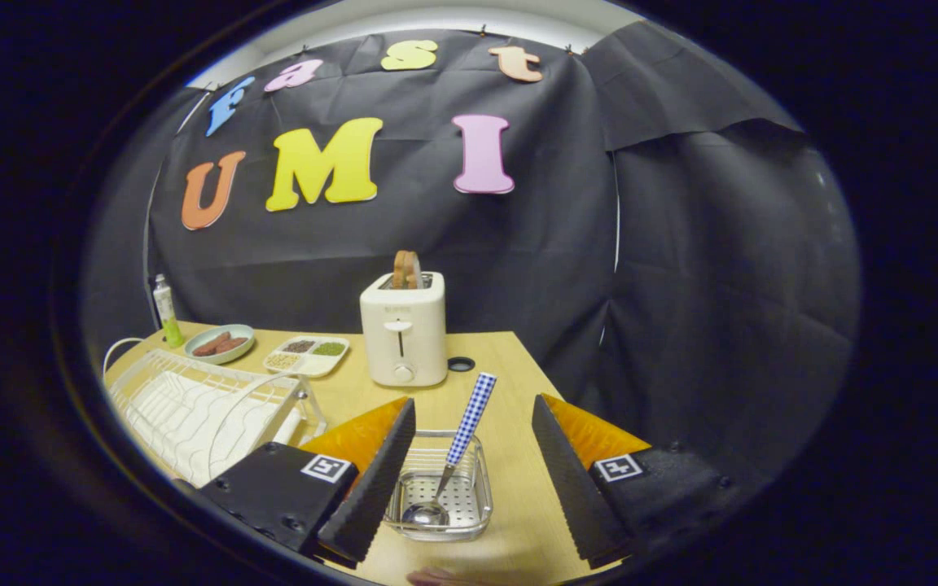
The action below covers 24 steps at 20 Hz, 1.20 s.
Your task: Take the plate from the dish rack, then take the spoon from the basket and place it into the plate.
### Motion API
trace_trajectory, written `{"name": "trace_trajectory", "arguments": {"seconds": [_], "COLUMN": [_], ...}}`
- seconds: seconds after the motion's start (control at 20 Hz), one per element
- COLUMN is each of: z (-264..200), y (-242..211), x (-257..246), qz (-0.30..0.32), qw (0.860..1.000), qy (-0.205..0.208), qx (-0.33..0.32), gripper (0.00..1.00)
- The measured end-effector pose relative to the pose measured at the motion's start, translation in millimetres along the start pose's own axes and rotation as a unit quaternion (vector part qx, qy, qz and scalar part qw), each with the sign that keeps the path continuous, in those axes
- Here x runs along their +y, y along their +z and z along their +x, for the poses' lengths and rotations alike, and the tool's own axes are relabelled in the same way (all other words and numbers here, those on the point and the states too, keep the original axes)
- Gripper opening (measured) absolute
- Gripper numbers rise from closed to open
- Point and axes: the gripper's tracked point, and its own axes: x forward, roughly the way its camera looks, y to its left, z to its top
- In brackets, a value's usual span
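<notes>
My gripper (473,401) is open, its fingers spread wide above the wooden table (518,521). Between them sits a small clear basket (481,488) with a perforated bottom. A spoon (461,443) leans in it, its metal bowl down on the basket floor and its blue-and-white checked handle pointing up and away, between my fingertips. Neither finger touches the spoon or the basket. A white wire dish rack (192,407) stands to the left of the left finger. A thin pinkish edge (436,576) shows just below the basket; I cannot tell what it is.
A cream toaster (404,330) with a bread slice in it stands beyond the basket. Further left are a compartment tray (308,354), a bowl of sausages (221,343) and a small bottle (164,309). The table's edge runs close behind the right finger.
</notes>
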Motion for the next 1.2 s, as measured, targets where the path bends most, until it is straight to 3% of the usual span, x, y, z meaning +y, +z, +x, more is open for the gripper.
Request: {"name": "trace_trajectory", "arguments": {"seconds": [0.1,0.2,0.45,0.85,1.2], "z": [17.5,23.1,12.2,-61.2,-185.5], "y": [0.7,-1.6,3.3,83.6,135.1], "x": [-2.1,13.0,26.6,42.7,101.4], "qz": [0.011,0.031,0.039,-0.027,-0.028], "qw": [1.0,0.998,0.997,0.993,0.981], "qy": [0.005,0.036,0.061,0.027,0.079], "qx": [0.009,0.028,0.028,-0.112,-0.176], "gripper": [0.8,0.66,0.18,0.15,0.15]}}
